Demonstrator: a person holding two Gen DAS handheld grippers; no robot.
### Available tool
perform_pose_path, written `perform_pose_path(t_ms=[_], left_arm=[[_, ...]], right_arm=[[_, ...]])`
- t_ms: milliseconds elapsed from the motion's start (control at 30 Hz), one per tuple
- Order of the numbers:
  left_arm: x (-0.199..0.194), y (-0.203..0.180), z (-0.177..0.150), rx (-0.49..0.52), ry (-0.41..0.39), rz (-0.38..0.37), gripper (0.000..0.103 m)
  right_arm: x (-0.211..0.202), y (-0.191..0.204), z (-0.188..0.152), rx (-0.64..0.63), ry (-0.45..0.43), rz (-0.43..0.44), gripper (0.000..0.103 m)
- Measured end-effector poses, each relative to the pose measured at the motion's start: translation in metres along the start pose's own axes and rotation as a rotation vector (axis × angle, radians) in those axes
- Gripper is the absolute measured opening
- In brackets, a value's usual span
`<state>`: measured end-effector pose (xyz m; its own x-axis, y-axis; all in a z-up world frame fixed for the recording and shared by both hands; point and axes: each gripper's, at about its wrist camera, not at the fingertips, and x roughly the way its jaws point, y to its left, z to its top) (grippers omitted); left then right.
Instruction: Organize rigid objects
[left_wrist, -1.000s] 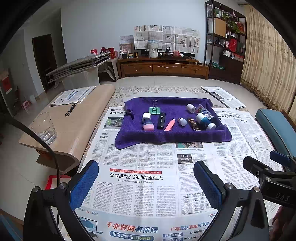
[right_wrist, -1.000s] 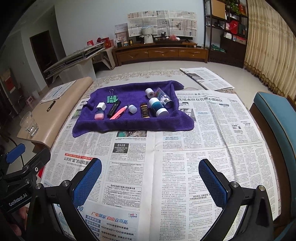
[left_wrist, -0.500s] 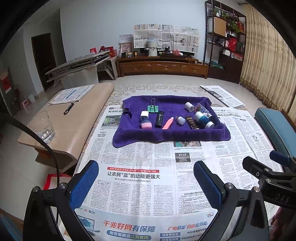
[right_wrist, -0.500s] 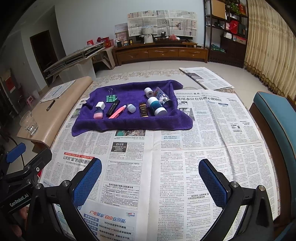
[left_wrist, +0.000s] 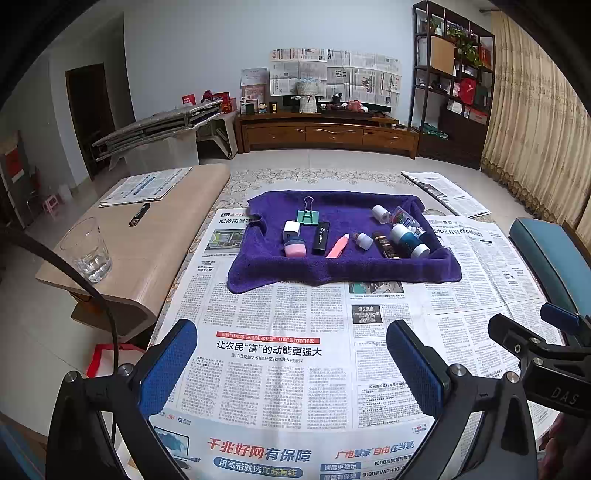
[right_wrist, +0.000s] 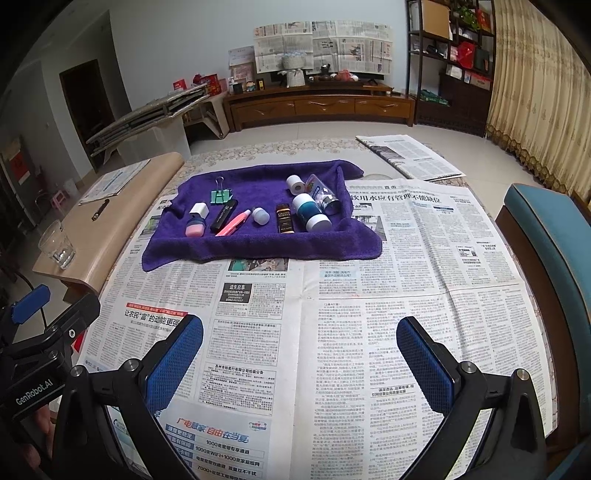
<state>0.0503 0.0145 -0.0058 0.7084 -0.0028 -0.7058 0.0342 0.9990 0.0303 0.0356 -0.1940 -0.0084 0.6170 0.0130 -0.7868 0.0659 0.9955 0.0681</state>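
A purple towel (left_wrist: 343, 271) (right_wrist: 258, 247) lies on newspaper at the far middle. On it lie a green binder clip (left_wrist: 308, 216) (right_wrist: 220, 195), a pink-and-white eraser (left_wrist: 294, 242) (right_wrist: 195, 221), a black stick (left_wrist: 321, 236) (right_wrist: 224, 215), a pink marker (left_wrist: 338, 246) (right_wrist: 233, 222), a small white cap (left_wrist: 364, 240) (right_wrist: 260, 215), a dark brown box (left_wrist: 386, 245) (right_wrist: 284, 218), a teal-and-white bottle (left_wrist: 408, 240) (right_wrist: 312, 212) and a white roll (left_wrist: 380, 213) (right_wrist: 295, 184). My left gripper (left_wrist: 291, 358) and right gripper (right_wrist: 299, 354) are open, empty, over the newspaper well short of the towel.
A low wooden table (left_wrist: 159, 236) at the left holds a glass (left_wrist: 86, 249) (right_wrist: 57, 243), a pen (left_wrist: 139, 214) and a newspaper. A blue seat (left_wrist: 550, 254) (right_wrist: 554, 236) stands at the right. A TV cabinet (left_wrist: 327, 134) lines the far wall.
Both grippers have drawn back a little from the towel, which sits slightly farther away in both views. Both jaws have stayed open.
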Motion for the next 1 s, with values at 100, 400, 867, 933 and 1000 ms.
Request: perform_pose_path(t_ms=[100, 400, 867, 933, 1000], left_arm=[[0.0002, 0.0008, 0.0005, -0.002, 0.001, 0.000, 0.103], [0.0005, 0.0010, 0.0003, -0.001, 0.001, 0.000, 0.103], [0.0046, -0.0014, -0.0036, 0.010, 0.016, 0.003, 0.103], [0.0050, -0.0021, -0.0042, 0.009, 0.016, 0.006, 0.103], [0.0063, -0.0026, -0.0052, 0.007, 0.020, 0.007, 0.103]], right_arm=[[0.0004, -0.0003, 0.0000, 0.000, 0.002, -0.001, 0.103], [-0.0003, -0.0014, -0.0003, 0.000, -0.001, -0.006, 0.103], [-0.0018, -0.0038, -0.0013, 0.001, -0.002, -0.009, 0.103], [-0.0021, -0.0046, -0.0015, 0.000, -0.002, -0.010, 0.103], [-0.0022, -0.0046, -0.0014, 0.001, -0.002, -0.009, 0.103]])
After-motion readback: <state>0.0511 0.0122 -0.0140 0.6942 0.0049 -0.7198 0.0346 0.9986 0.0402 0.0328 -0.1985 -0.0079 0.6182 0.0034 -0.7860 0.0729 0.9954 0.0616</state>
